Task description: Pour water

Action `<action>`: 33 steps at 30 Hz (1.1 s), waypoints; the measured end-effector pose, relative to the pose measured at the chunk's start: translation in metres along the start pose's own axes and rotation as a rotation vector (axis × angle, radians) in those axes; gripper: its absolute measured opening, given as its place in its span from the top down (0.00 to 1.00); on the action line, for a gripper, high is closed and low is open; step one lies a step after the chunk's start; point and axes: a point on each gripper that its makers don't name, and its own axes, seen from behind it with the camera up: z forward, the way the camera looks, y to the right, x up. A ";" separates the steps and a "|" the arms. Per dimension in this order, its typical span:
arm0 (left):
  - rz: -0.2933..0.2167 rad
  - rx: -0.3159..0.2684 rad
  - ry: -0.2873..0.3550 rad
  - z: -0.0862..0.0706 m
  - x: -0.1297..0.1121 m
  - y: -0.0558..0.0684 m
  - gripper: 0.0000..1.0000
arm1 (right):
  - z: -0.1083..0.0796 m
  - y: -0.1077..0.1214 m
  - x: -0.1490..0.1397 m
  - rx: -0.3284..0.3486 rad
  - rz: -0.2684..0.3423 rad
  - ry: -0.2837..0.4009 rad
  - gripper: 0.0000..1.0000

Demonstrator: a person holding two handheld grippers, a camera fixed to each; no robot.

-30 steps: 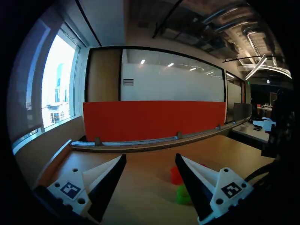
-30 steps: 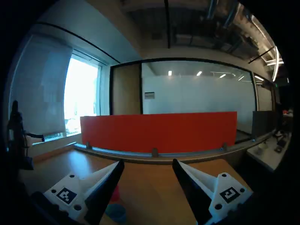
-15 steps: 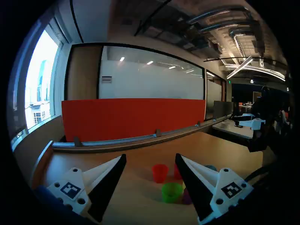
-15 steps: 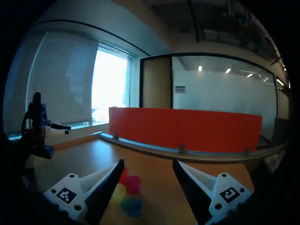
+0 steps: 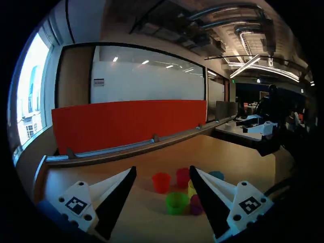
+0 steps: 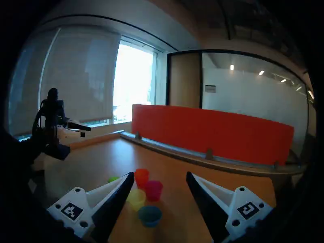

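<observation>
Held left hand-held gripper (image 5: 162,168) and right hand-held gripper (image 6: 159,174) wide open, empty; saw small coloured plastic cups (image 5: 177,201) upright, ahead and below both.

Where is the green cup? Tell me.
In the left gripper view, the green cup stands on the desk, in front of the orange cup, the purple cup close at its right.

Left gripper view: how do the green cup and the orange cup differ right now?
The green cup stands nearer the left gripper, while the orange cup is farther back and slightly left. The green cup has a purple cup close at its right, and the orange cup has a pink cup at its right. Both stand upright on the table, mouths up, and neither is held.
</observation>
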 end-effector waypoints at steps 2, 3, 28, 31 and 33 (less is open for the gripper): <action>0.008 -0.025 -0.019 0.002 -0.005 0.004 0.03 | 0.000 -0.001 -0.008 0.011 -0.005 -0.032 0.00; 0.011 -0.036 -0.027 0.003 -0.007 0.006 0.03 | -0.001 -0.002 -0.012 0.016 -0.008 -0.047 0.01; 0.073 -0.176 -0.198 0.034 -0.081 0.023 0.03 | 0.011 -0.014 -0.080 0.090 -0.020 -0.220 0.00; 0.077 -0.190 -0.222 0.039 -0.092 0.027 0.03 | 0.014 -0.013 -0.089 0.091 -0.017 -0.238 0.00; 0.079 -0.199 -0.240 0.043 -0.100 0.028 0.03 | 0.016 -0.012 -0.094 0.091 -0.015 -0.249 0.00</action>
